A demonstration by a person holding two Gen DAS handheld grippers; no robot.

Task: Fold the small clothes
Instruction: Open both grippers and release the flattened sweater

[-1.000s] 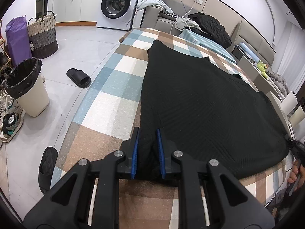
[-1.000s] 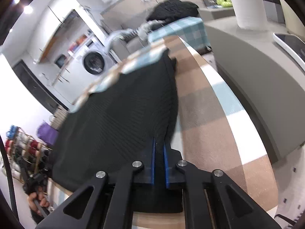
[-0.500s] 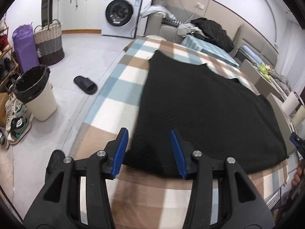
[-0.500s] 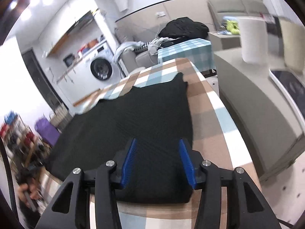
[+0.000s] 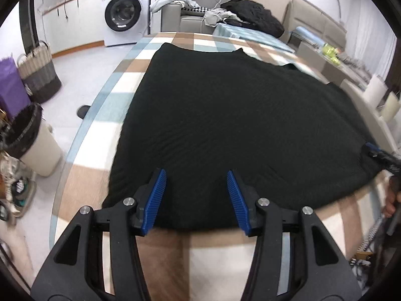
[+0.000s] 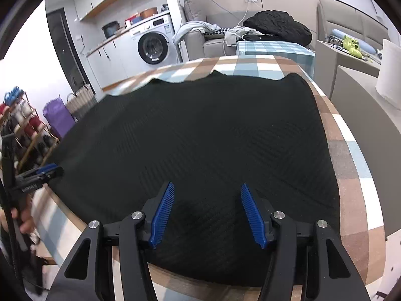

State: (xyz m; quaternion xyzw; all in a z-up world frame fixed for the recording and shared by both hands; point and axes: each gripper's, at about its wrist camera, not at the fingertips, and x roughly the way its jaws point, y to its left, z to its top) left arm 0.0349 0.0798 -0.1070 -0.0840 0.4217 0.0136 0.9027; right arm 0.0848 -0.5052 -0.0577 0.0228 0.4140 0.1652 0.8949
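A black knitted garment (image 5: pixel 225 115) lies spread flat over most of the worktop (image 5: pixel 82 183), which wears a checked cloth of tan, pale blue and white. The garment's near hem sits just inside the worktop's near edge, and its far edge shows two small peaks against the checks.

The left gripper (image 5: pixel 195 195) hangs over the near left part of the hem. Its jaws are opening, about half apart, the blue pads clear of the fabric with only the flat cloth seen between them. The right gripper (image 6: pixel 208 209) stands over the near right part of the hem in the same way: jaws opening, roughly half apart, gripping nothing. Each gripper shows at the edge of the other's view, beside the garment's corner, with part of a hand (image 5: pixel 391 200) below it; blur there makes it hard to tell whether those tips touch the cloth.

Nothing lies on the garment itself. Off the left side of the worktop, on the floor, stand a bin with a black liner (image 5: pixel 32 140), a woven basket (image 5: pixel 40 75), a purple bag (image 5: pixel 10 87) and a dark slipper (image 5: pixel 84 110). Beyond the far end are a washing machine (image 5: pixel 125 15) and a sofa piled with clothes (image 5: pixel 240 15). To the right runs a grey counter (image 6: pixel 363 115) bearing a white roll (image 6: pixel 389 72).
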